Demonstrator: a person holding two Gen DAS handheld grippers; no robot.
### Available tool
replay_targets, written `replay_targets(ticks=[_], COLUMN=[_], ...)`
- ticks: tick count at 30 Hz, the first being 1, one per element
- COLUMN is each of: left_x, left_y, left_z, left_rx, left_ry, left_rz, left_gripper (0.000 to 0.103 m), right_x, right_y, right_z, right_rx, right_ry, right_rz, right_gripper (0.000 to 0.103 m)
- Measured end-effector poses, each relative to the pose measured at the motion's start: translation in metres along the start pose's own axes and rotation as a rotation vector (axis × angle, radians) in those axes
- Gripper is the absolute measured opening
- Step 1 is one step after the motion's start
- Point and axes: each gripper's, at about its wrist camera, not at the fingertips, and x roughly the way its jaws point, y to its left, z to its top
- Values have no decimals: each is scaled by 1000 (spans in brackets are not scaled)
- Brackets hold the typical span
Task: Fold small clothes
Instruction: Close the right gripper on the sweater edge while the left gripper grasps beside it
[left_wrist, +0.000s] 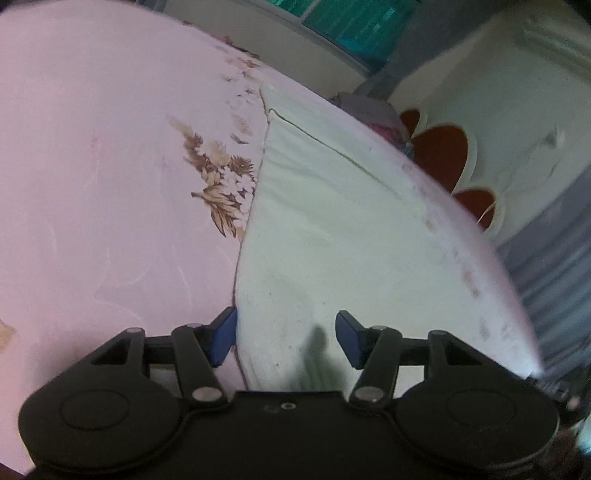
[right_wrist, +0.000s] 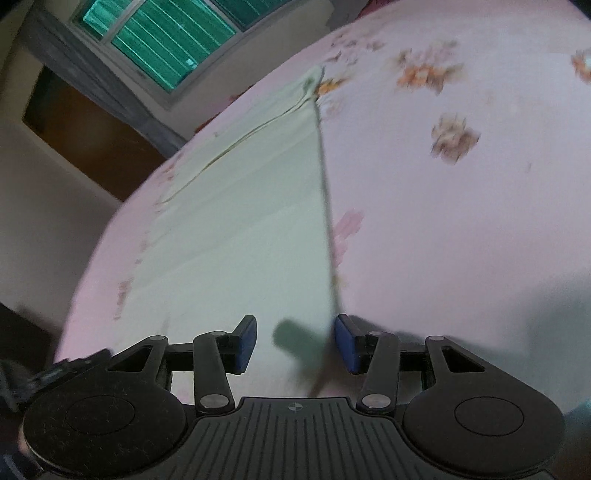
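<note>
Bed (left_wrist: 92, 166) in pink floral sheet carries everything; broad bare sheet on one side. Pale cloth (left_wrist: 332, 240) lies flat near the bed's rim, one straight edge running away from both cameras. Left view alone shows a cream cabinet (left_wrist: 517, 110); right view a green window (right_wrist: 166, 40). Left gripper (left_wrist: 286, 338) and right gripper (right_wrist: 295, 343): jaws apart, straddling the cloth's edge, nothing clamped.
</note>
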Motion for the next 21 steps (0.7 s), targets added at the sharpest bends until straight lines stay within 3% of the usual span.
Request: replay_targets(ticks=[3, 5, 6, 7, 11, 13, 15, 18, 20, 21], left_x=[8, 14, 15, 16, 5, 12, 18, 17, 17, 18], left_y=[5, 5, 4, 4, 3, 7, 9, 8, 6, 5], left_z=[3, 6, 7, 9, 4, 0, -3, 0, 6, 10], left_rx=[-56, -58, -60, -65, -49, -60, -63, -86, -74, -69], left_ry=[10, 24, 35, 47, -25, 6, 11, -9, -48, -58], left_rz=[-54, -70, -72, -74, -61, -28, -19, -68, -63, -56], left_gripper=[55, 50, 41, 6, 7, 7, 11, 37, 60, 63], right_x=[4, 7, 9, 10, -3, -11, -3, 3, 0, 1], right_y=[1, 1, 2, 1, 4, 5, -1, -10, -10, -9], right_z=[-3, -1, 1, 2, 1, -1, -4, -5, -4, -2], right_rx=[16, 22, 21, 20, -5, -12, -23, 20, 19, 12], right_ry=[10, -2, -1, 2, -29, -51, -15, 5, -7, -9], right_rz=[40, 36, 26, 23, 70, 79, 27, 47, 50, 48], right_gripper=[47, 34, 19, 8, 3, 2, 3, 3, 3, 3])
